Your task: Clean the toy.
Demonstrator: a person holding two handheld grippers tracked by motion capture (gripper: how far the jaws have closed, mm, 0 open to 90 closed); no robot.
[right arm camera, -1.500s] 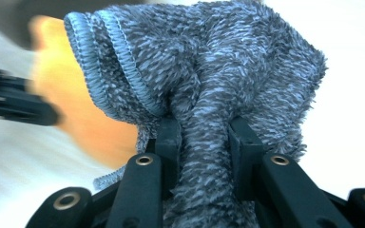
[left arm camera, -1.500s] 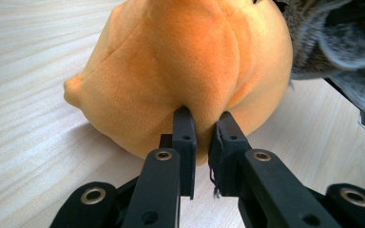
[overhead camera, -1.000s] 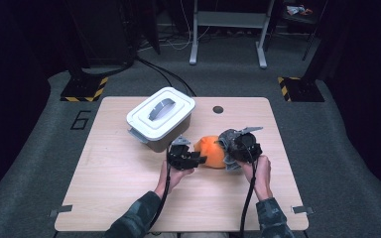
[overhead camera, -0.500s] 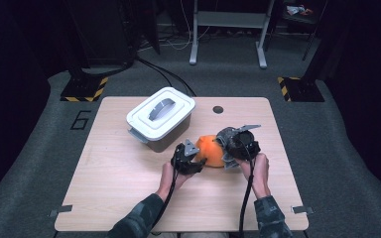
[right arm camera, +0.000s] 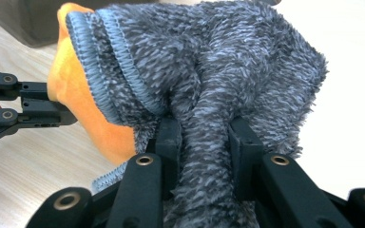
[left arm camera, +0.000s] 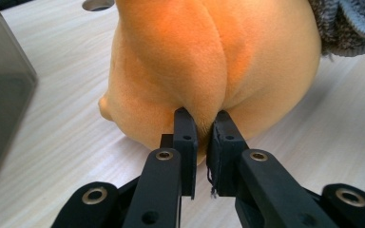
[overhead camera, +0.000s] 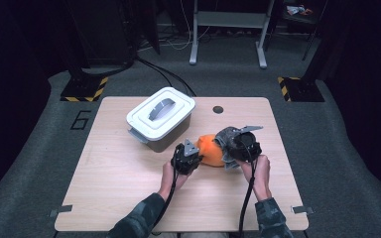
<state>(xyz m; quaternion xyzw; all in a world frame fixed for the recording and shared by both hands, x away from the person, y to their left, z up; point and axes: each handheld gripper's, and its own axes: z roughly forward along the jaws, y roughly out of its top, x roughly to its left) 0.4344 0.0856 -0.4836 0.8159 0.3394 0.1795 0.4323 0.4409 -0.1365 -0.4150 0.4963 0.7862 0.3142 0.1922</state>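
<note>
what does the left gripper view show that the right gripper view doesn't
Left gripper view: the left gripper shut, its fingers pinching a fold of the orange plush, and a round hole in the table.

Right gripper view: the right gripper shut on a bunched ridge of the grey fuzzy cloth, with its stitched hem.

Both: orange plush, grey cloth, the wooden table and the dark box side.

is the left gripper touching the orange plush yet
Touching. The left gripper view shows the left gripper, its jaws having just closed, pinching a fold of the orange plush between its pads.
</note>
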